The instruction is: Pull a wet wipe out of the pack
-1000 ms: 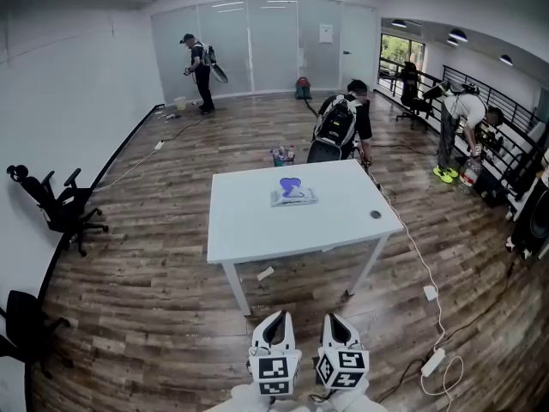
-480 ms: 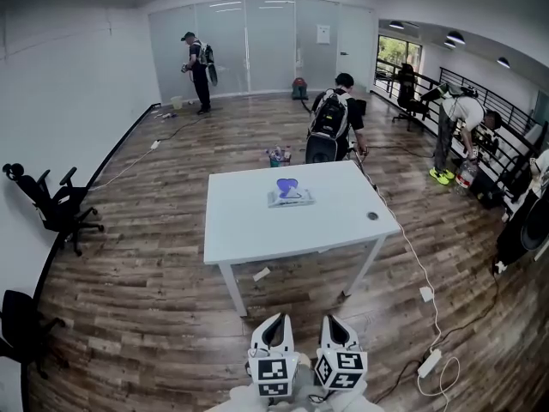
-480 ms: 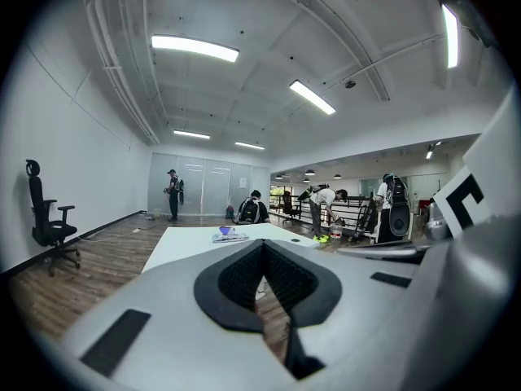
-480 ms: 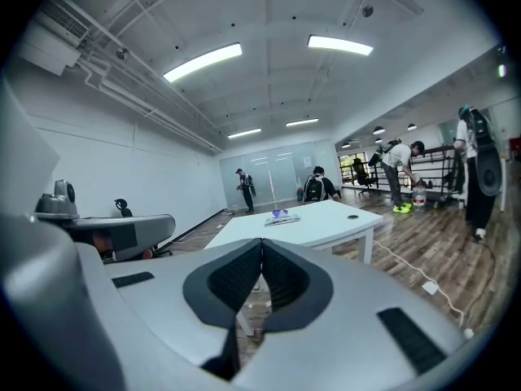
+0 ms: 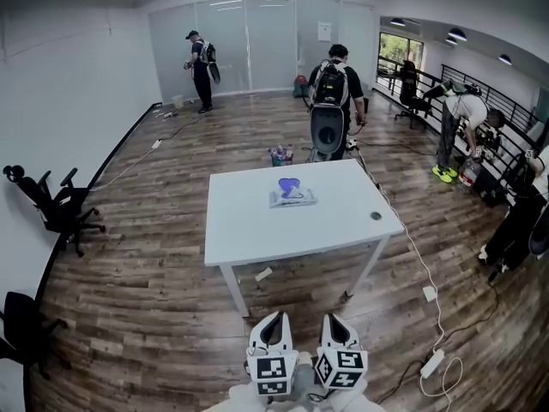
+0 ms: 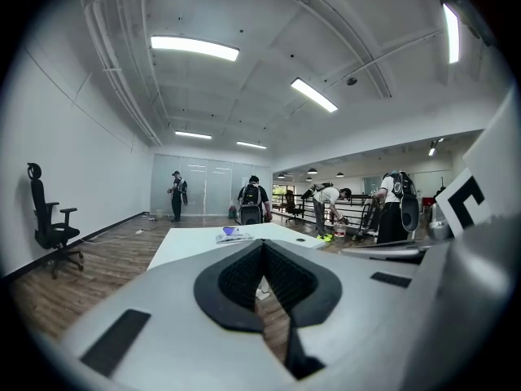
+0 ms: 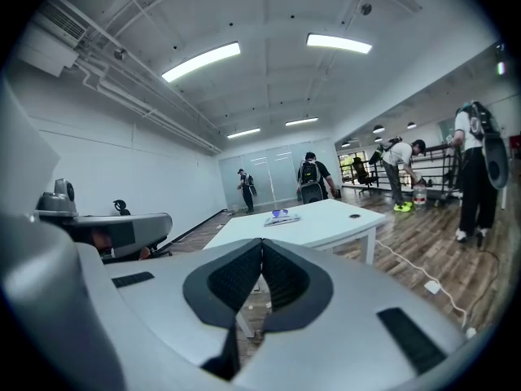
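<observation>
Wipe pack (image 5: 292,196) on table (image 5: 257,230), far from L gripper (image 5: 274,318), R gripper (image 5: 334,319) (both closed).

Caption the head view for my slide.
Left gripper and right gripper, both shut, short of the white table bearing the wet wipe pack.

At frame centre we see a white rectangular table (image 5: 249,230), its top smooth and matt, on a faintly shiny brown wood-plank floor (image 5: 146,307). The pale wet-wipe pack (image 5: 292,196) looks like glossy soft plastic. The left gripper (image 5: 273,319) and right gripper (image 5: 337,322) are matt grey plastic with black ribbed pads (image 6: 238,277).
</observation>
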Action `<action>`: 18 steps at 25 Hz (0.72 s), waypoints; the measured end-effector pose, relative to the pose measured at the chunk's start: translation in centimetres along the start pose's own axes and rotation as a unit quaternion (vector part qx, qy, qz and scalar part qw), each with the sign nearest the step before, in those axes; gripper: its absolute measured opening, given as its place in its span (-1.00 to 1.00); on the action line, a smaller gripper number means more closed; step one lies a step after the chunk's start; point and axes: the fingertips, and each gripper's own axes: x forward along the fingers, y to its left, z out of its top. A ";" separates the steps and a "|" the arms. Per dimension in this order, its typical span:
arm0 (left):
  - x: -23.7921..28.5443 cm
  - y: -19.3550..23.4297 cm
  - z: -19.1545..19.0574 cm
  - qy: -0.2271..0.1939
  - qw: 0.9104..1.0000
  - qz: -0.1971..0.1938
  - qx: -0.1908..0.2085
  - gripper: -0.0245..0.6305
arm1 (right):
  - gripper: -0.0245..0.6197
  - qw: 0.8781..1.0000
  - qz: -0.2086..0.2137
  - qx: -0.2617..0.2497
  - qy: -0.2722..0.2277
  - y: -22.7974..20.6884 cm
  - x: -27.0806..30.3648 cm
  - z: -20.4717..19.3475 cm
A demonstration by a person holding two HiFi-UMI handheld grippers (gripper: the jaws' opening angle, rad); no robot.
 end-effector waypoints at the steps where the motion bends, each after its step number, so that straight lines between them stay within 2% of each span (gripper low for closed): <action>1: 0.1 0.0 -0.1 0.000 1.000 0.000 -0.001 -0.93 | -0.90 1.000 -0.001 0.000 0.001 -0.2 0.1 -0.1; 18: 4.5 1.5 -0.8 0.010 1.000 0.018 -0.007 -0.93 | -0.90 1.000 0.007 -0.002 0.007 -1.8 4.9 0.7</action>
